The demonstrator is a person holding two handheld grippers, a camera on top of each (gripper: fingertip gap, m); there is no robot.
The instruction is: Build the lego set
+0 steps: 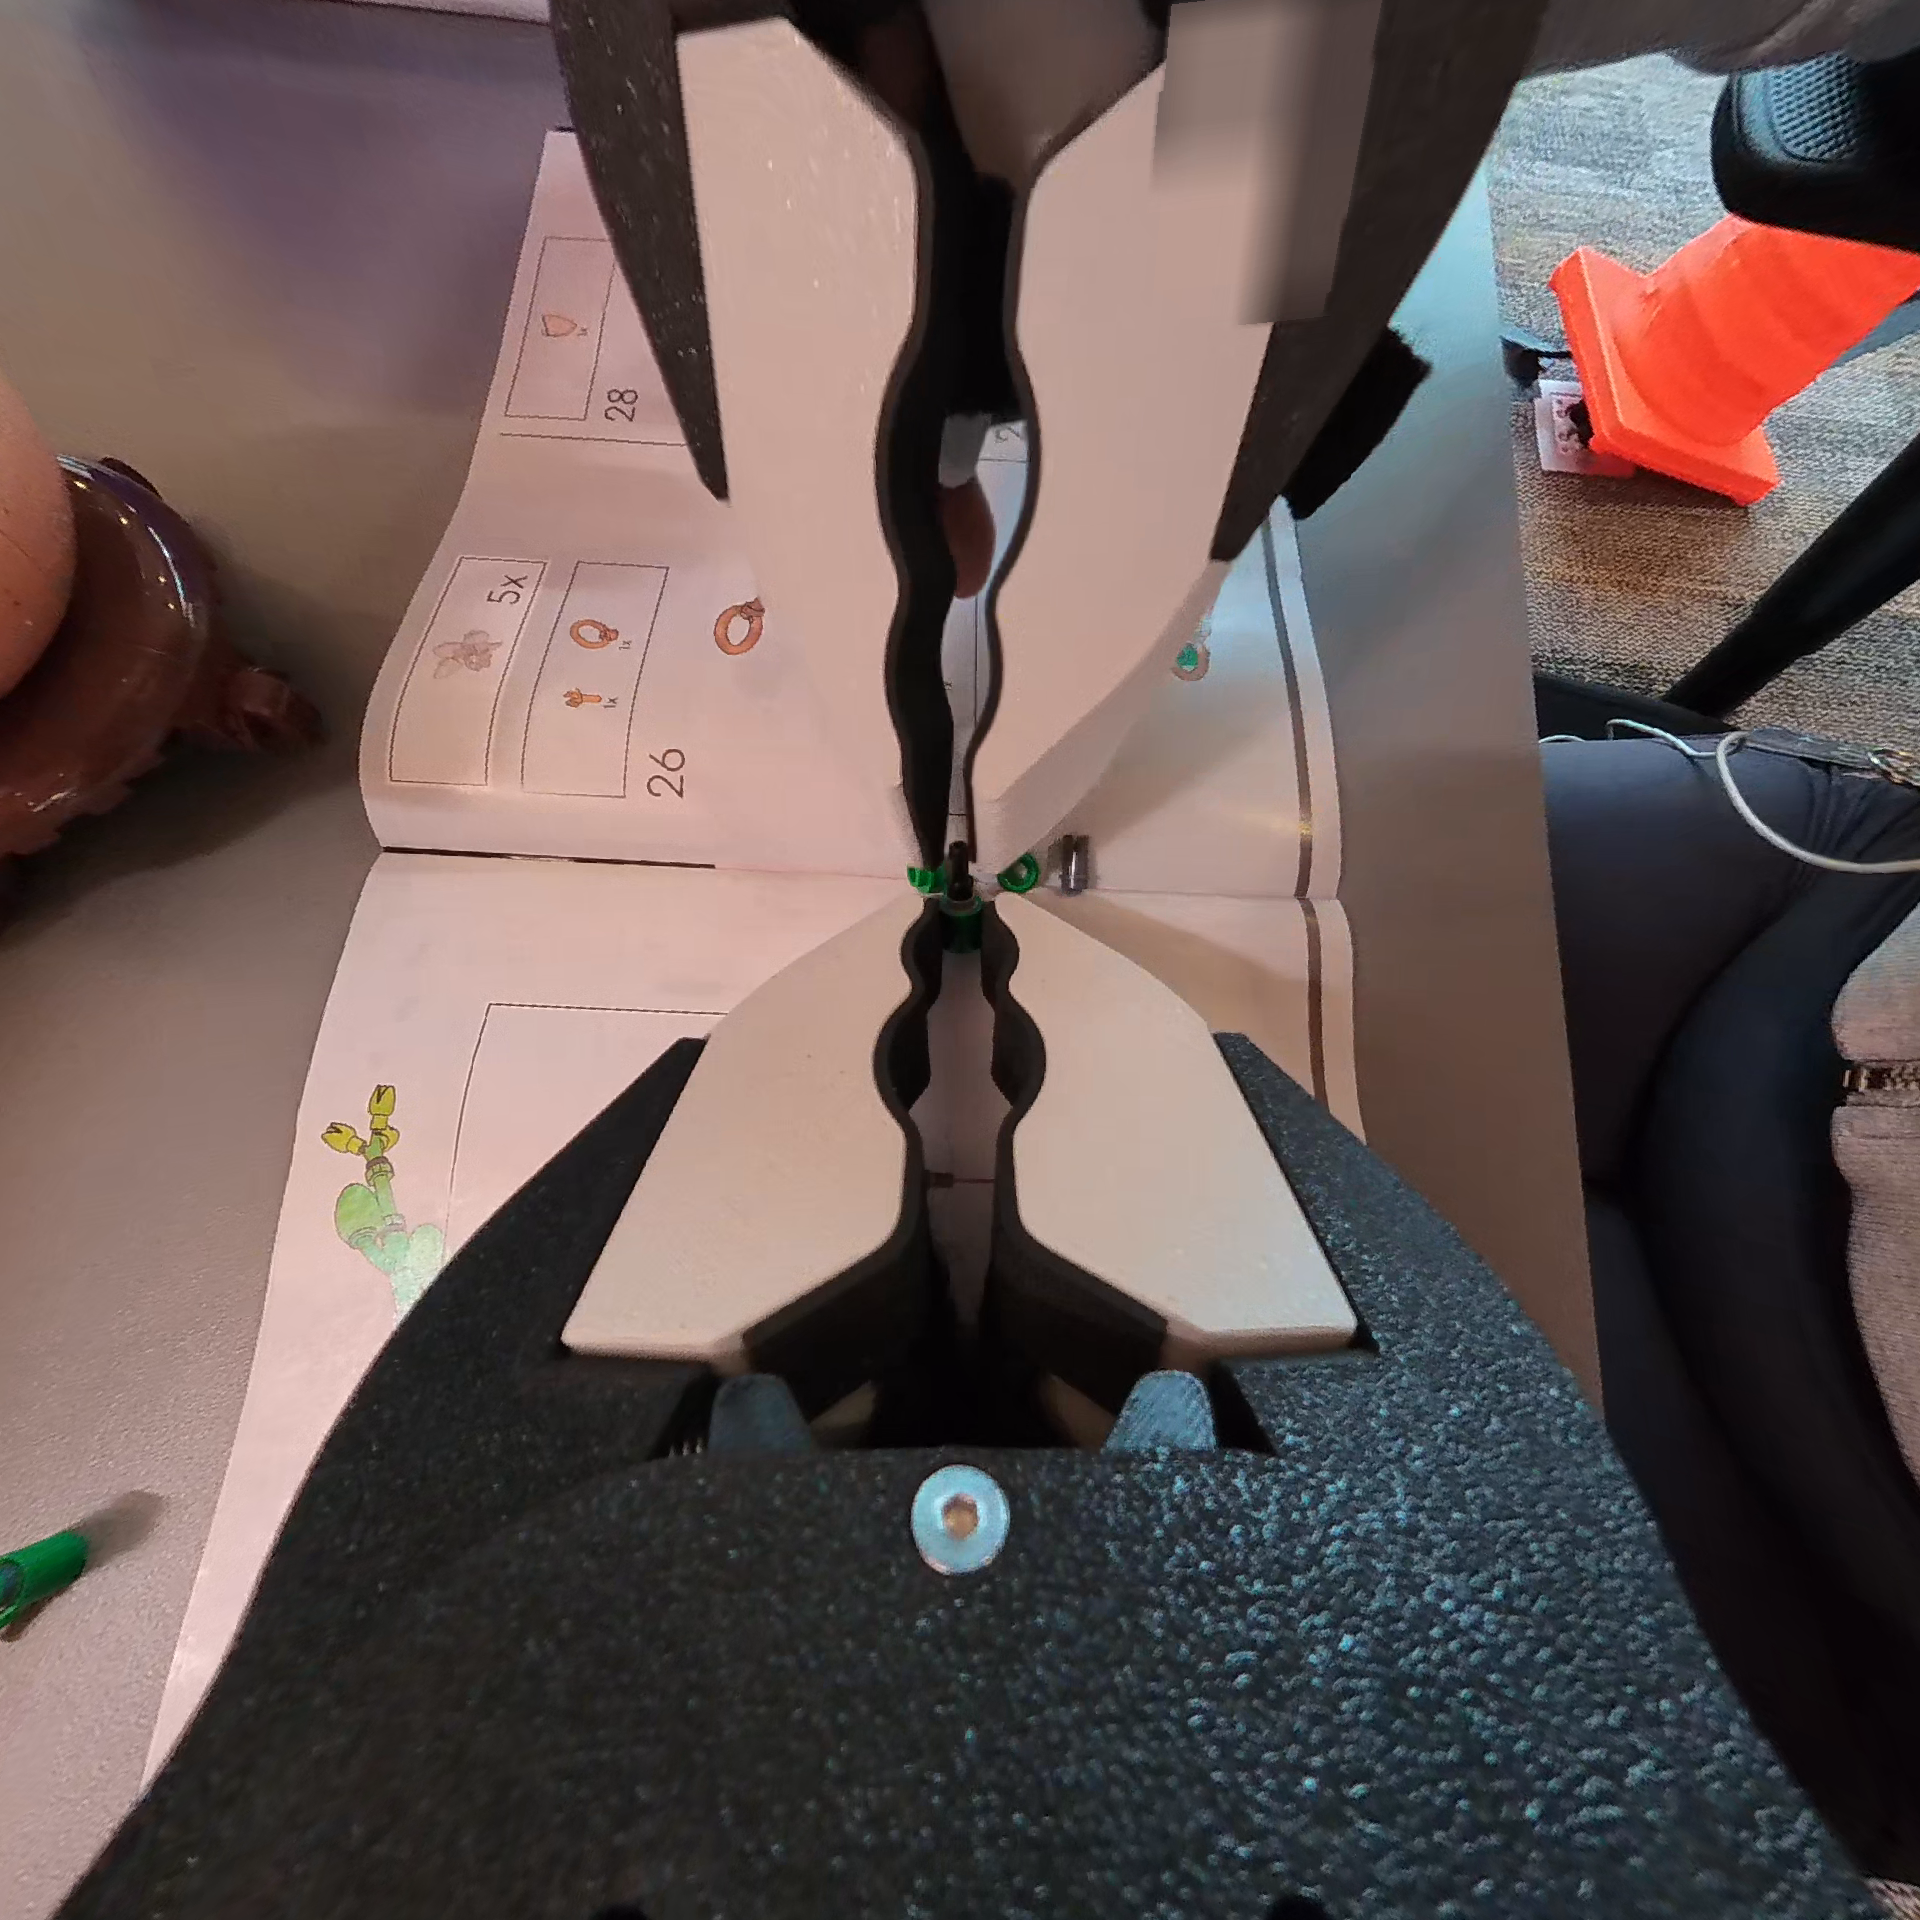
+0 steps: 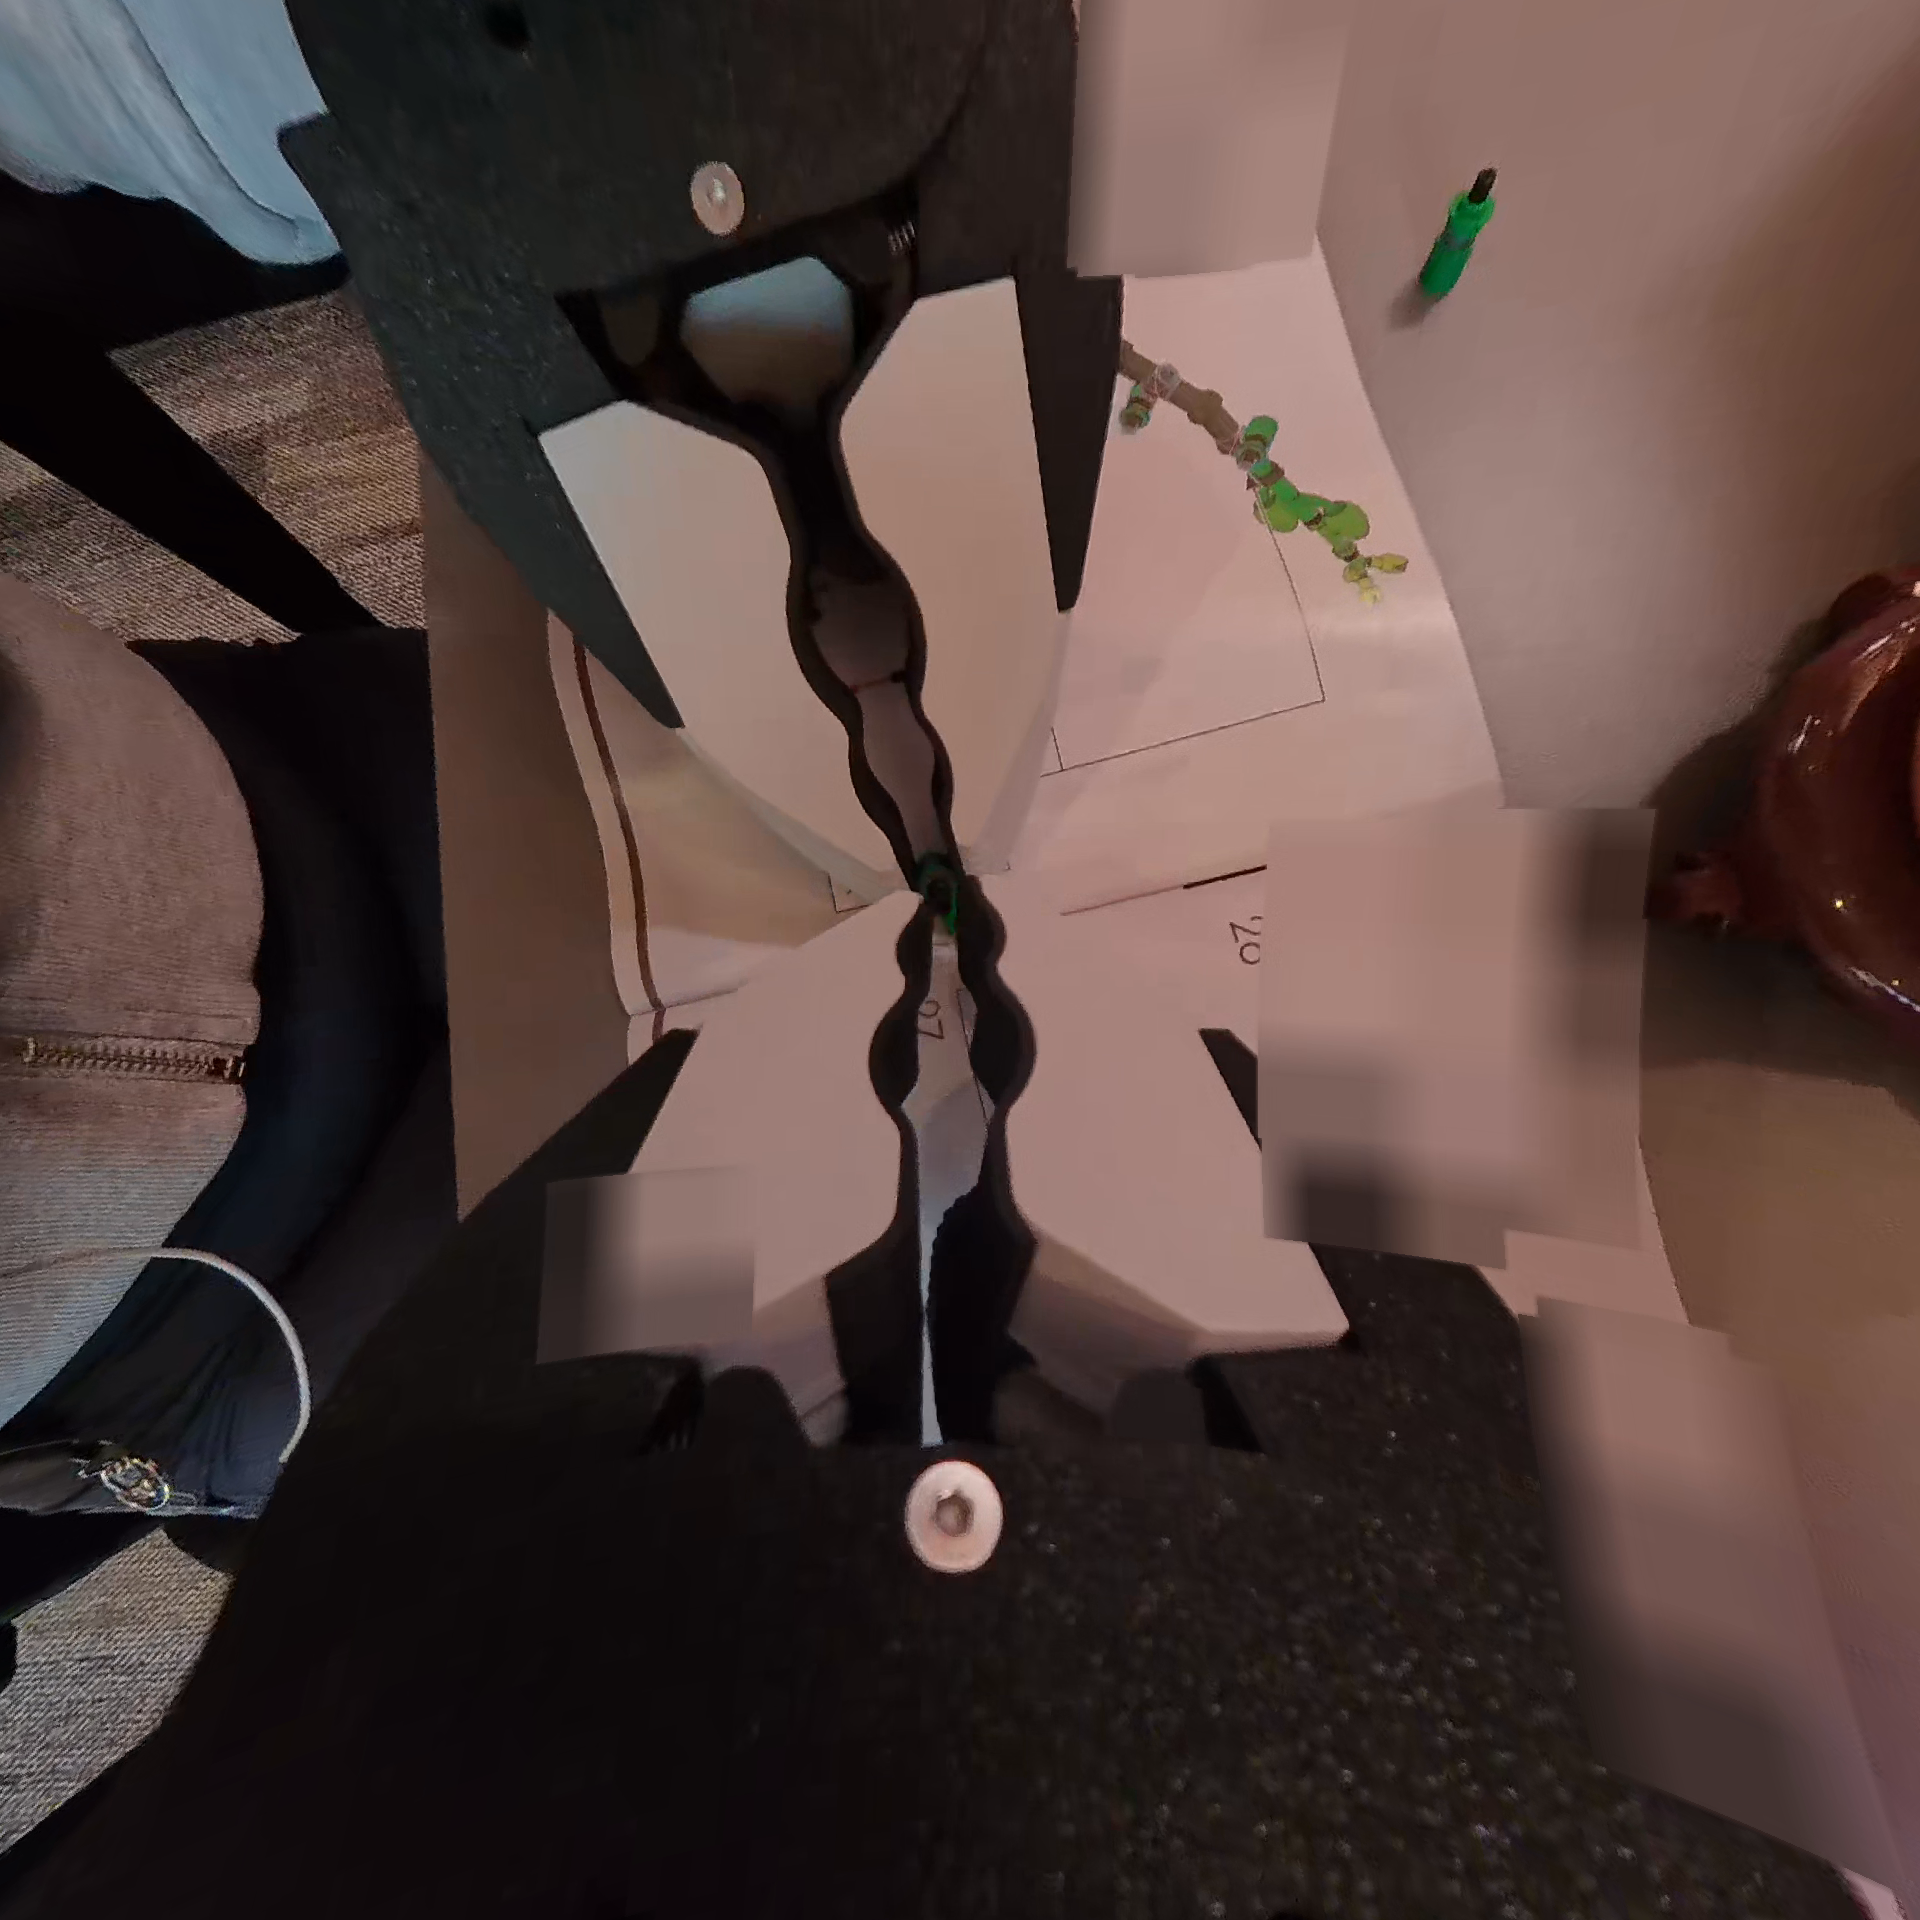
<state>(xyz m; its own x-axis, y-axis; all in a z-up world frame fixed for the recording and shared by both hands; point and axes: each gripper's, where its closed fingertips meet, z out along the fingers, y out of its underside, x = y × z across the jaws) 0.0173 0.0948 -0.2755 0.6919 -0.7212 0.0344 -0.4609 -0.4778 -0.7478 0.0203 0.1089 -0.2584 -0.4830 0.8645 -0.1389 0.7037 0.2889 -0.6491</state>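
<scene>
— Where does the left wrist view sit?

— Just behind its own fingers, looking steeply down, very close to the open booklet; the table edge and floor lie at 3 o'clock.

— And the right wrist view?

— Opposite it, equally close, with the floor at 9 o'clock. Both share the booklet's fold, and the brown dish.

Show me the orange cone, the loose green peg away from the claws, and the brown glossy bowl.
orange cone (image 1: pixel 1714 353): left wrist view, its sloped side.
green peg (image 2: pixel 1452 241): right wrist view, mid-body.
brown bowl (image 1: pixel 135 634): left wrist view, its rounded wall.
</scene>
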